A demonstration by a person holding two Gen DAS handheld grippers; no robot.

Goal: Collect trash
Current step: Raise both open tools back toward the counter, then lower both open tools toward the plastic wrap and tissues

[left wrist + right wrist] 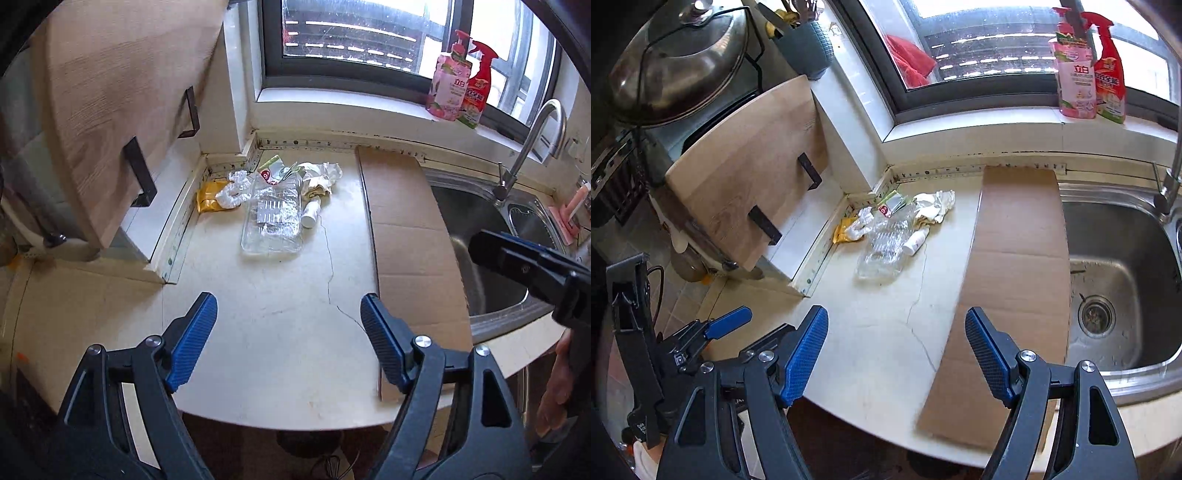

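Note:
A heap of trash lies at the back corner of the counter: a clear plastic tray [271, 218] [884, 247], a yellow packet [211, 195] [843, 230], white crumpled plastic [234, 190] [859, 223], crumpled tissue [320, 176] [934, 206], a small white bottle [310, 214] [916, 242] and a red-and-green wrapper [273, 170] [892, 205]. My left gripper [288, 339] is open and empty over the counter's front part, well short of the heap. My right gripper [897, 354] is open and empty near the front edge; it also shows in the left wrist view [532, 264].
A flat cardboard sheet [406, 240] [1008, 277] lies between the heap and the steel sink [1123, 291] with its tap [532, 144]. A wooden board [110, 110] [750, 177] leans at left. Two spray bottles [461, 81] [1089, 70] stand on the windowsill. A pot lid [676, 62] hangs far left.

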